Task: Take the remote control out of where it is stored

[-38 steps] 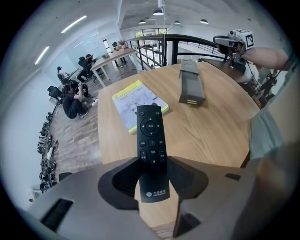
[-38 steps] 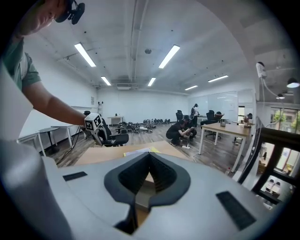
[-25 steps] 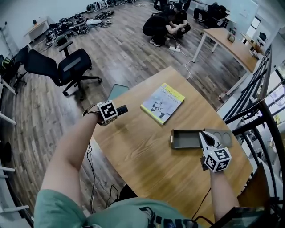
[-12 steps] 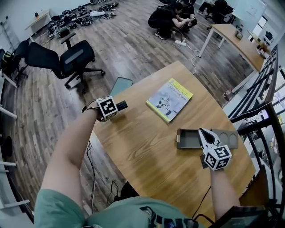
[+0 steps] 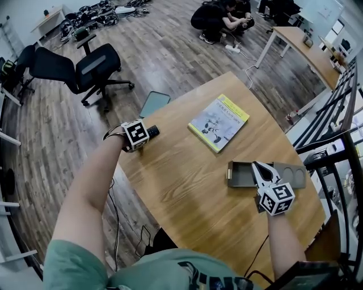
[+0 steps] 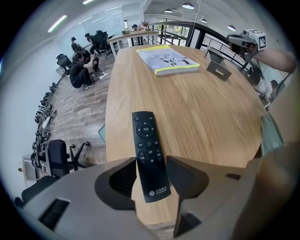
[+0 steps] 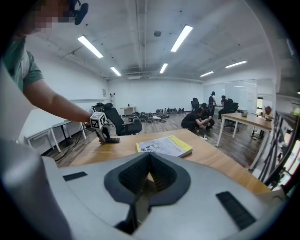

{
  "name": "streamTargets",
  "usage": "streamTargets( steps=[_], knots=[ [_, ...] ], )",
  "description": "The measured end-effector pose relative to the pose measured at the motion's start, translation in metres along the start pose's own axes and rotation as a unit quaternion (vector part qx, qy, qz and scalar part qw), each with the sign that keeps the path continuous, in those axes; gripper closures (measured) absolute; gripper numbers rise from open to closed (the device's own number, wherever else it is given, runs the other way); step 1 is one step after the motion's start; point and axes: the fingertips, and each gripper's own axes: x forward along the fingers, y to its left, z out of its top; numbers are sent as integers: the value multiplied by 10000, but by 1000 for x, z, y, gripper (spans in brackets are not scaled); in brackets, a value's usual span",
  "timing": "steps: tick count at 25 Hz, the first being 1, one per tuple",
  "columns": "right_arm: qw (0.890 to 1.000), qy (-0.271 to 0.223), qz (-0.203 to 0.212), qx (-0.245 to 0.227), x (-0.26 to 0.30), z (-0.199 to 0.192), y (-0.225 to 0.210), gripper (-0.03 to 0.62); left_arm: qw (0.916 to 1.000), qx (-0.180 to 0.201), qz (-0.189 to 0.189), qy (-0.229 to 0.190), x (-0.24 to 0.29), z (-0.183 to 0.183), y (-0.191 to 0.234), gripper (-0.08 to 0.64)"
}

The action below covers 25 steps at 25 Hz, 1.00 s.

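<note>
The remote control (image 6: 147, 140) is already out of its box (image 5: 240, 175). It sits at the left of the head view, low over the near-left corner of the counter (image 5: 187, 187), with its lower end pinched in the left gripper (image 6: 152, 162). The step now looks like setting it down. To my eye it hangs close to the counter's edge, so it wants laying flat and a touch further in, toward the middle of the frame, with the grip kept until the wood carries it.

The right gripper (image 5: 259, 168), lower right, is clenched and seems to nip a thin grey edge of the open box, which steadies it.

A yellow-edged book (image 5: 218, 122) lies upper centre, well apart from both. A flat greenish panel (image 5: 154, 103) and an office chair (image 5: 93, 68) stand on the floor beyond the corner. People (image 5: 218, 17) crouch at the top. Nothing blocks the drop.
</note>
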Motion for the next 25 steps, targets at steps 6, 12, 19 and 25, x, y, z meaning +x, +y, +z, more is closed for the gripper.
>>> streamTargets(
  steps=[6,12,19,25],
  knots=[
    [10000,14,16,23,1,-5,3,588,9999,-10,67,-124,-1,3,2,239],
    [10000,-47,-38,5,-8,0,-1,588,9994,-169,37,-285,-11,11,2,234],
    [9998,-123,-184,2,-29,5,-6,588,9991,-109,131,-378,-22,25,-2,235],
    [9989,-237,-407,6,-62,11,-18,588,9978,114,312,-565,-41,53,-13,235]
  ],
)
